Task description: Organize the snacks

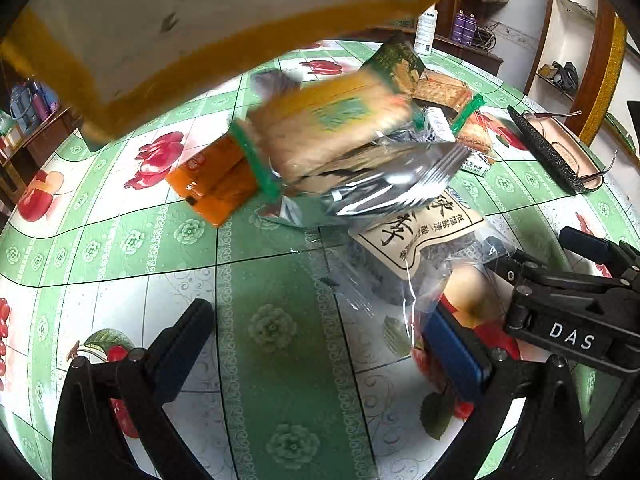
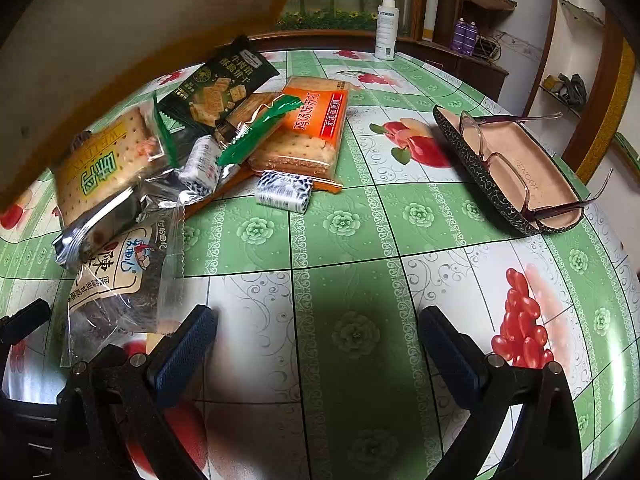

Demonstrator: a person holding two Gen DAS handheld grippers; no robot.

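Note:
A heap of snack packets lies on the green flowered tablecloth [image 2: 344, 224]. In it are a yellow cracker packet [image 1: 332, 128] [image 2: 100, 168], blurred in the left wrist view, an orange packet [image 1: 212, 180], a silver foil packet [image 1: 384, 188] [image 2: 108, 216], a clear bag of dark snack [image 1: 416, 236] [image 2: 120, 284], a dark green cracker packet [image 2: 216, 84], an orange cracker packet [image 2: 308, 128] and a small blue-white sweet [image 2: 284, 192]. A tilted cardboard box [image 1: 160, 28] [image 2: 100, 40] hangs over the heap. My left gripper [image 1: 320, 348] is open and empty, just short of the clear bag. My right gripper [image 2: 320, 350] is open over bare cloth, right of the heap.
An open spectacle case with glasses [image 2: 516, 168] [image 1: 560, 152] lies at the right. A white spray bottle [image 2: 386, 26] stands at the table's far edge. The right gripper's fingers [image 1: 584, 242] reach in beside the left gripper. Shelves and cabinets line the room behind.

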